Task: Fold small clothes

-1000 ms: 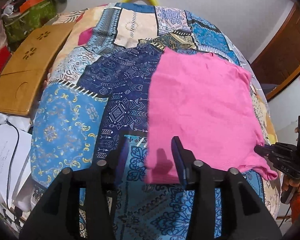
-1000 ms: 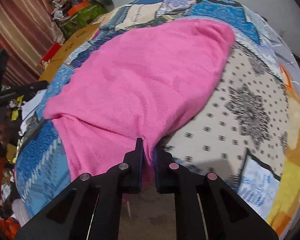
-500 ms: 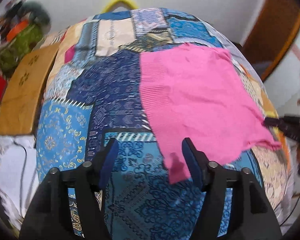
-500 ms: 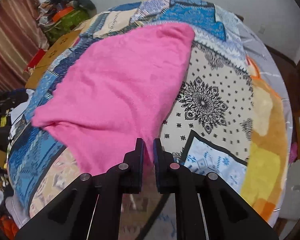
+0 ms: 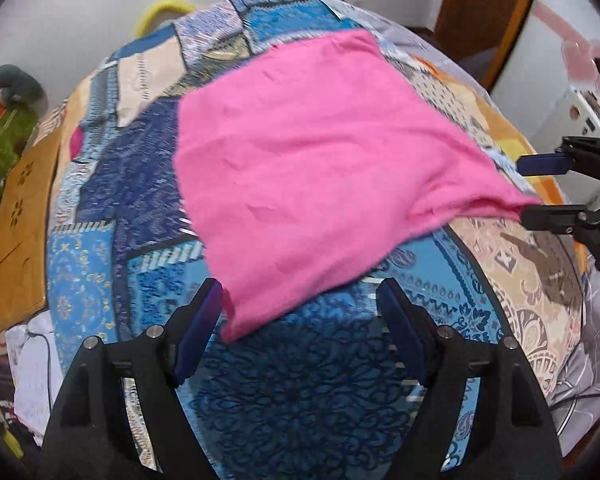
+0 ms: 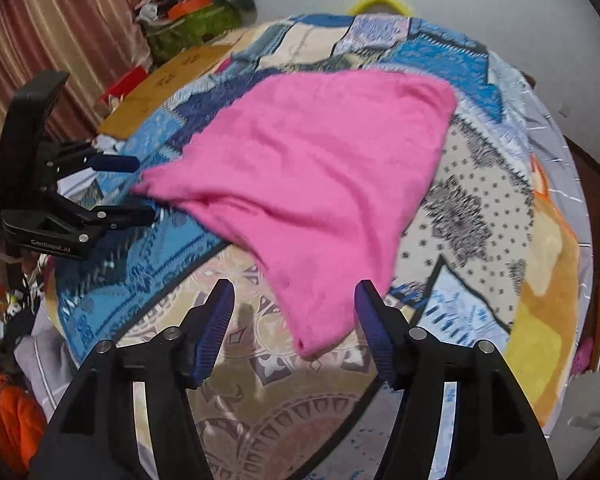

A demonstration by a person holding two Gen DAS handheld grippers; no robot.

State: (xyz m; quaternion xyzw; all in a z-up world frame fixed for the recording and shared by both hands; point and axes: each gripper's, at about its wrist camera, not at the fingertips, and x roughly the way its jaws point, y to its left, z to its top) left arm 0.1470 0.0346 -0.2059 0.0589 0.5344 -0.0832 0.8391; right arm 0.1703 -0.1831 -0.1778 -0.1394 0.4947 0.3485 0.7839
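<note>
Two grippers stand wide, jaws just opened. Left gripper, marked "GenRobot.AI", holds nothing; pink cloth corner lies between its fingers. Right gripper is empty, another corner between its fingers. Cloth rests on patchwork bed.

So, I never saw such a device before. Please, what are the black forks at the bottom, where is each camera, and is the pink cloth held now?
The black forks are two hand-held grippers; a person carries one in each hand. Each has a camera looking along its fingers. One picture is from the left gripper, the other from the right gripper. A pink cloth lies on a patterned patchwork bedspread. Both grippers have just been opening: a cloth corner lies between each pair of fingers, but the pads do not press it, so nothing is held.
</note>
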